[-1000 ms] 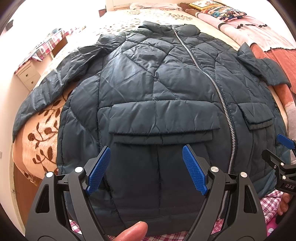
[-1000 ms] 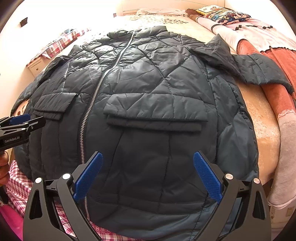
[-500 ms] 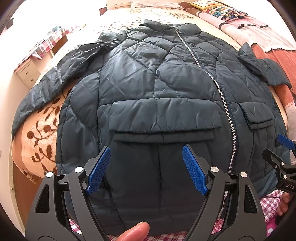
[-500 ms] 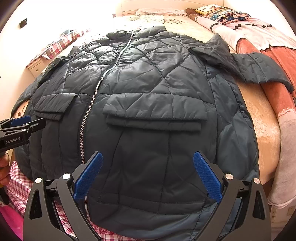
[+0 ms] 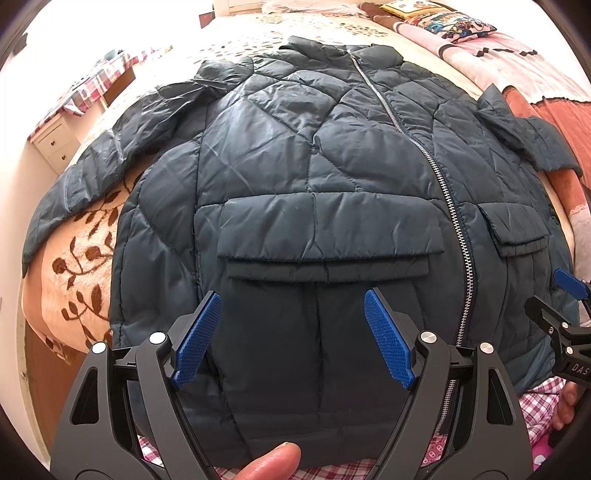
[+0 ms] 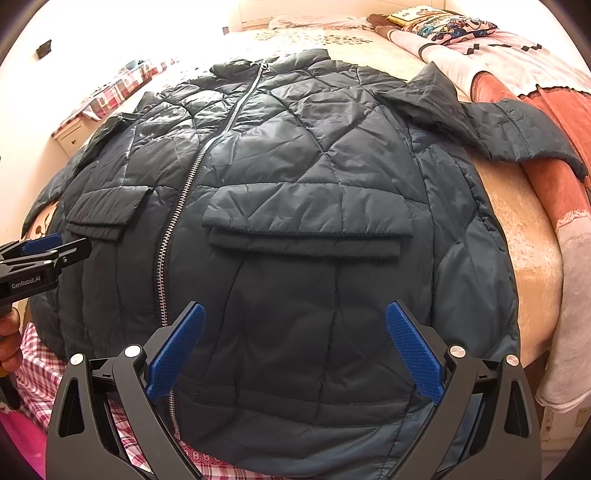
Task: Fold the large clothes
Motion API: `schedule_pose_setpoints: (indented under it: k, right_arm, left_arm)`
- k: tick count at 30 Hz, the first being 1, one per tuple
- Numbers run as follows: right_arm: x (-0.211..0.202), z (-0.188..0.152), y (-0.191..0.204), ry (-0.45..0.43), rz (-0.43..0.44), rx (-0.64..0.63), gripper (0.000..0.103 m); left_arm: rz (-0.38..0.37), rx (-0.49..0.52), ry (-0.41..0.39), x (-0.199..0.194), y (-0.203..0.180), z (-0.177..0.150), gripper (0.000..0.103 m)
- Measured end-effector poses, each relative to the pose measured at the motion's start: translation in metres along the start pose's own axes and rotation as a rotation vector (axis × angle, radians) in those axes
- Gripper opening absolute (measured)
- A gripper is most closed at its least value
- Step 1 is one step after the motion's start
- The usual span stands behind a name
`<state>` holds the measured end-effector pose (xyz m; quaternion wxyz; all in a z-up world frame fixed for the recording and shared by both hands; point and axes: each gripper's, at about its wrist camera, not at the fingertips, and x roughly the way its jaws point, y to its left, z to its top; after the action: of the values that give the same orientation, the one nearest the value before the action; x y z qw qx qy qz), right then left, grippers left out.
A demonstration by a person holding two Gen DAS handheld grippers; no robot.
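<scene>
A large dark blue quilted jacket (image 5: 295,166) lies flat, front up and zipped, on a bed; it also shows in the right wrist view (image 6: 295,177). Its left sleeve (image 5: 92,173) trails off to the left and its right sleeve (image 6: 509,129) lies out to the right. My left gripper (image 5: 291,314) is open and empty above the hem below the left pocket flap (image 5: 328,229). My right gripper (image 6: 295,328) is open and empty above the hem below the right pocket flap (image 6: 306,218). Each gripper shows at the edge of the other's view (image 5: 569,314) (image 6: 44,254).
The bed has a beige leaf-patterned blanket (image 5: 70,273). Pink and rust-red bedding (image 6: 546,96) lies along the right side, with a cartoon pillow (image 6: 443,22) at the head. A white nightstand (image 5: 55,144) stands at the left. Pink checked cloth (image 6: 40,369) lies below the hem.
Both grippers have moved slightly forward over the jacket's hem; the jacket appears a little lower in both views. Both stay open. The jacket has not moved.
</scene>
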<state>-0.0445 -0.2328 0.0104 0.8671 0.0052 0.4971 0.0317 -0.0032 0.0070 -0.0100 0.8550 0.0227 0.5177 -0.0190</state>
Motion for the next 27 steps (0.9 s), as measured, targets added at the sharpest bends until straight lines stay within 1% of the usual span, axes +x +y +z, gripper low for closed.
schedule_pose_setpoints:
  k: [27]
  right_arm:
    - [0.0004,-0.0005,-0.0011,0.0,0.004,0.001,0.095]
  left_arm:
    - [-0.001,-0.002,0.005,0.0033,0.001,-0.001,0.08]
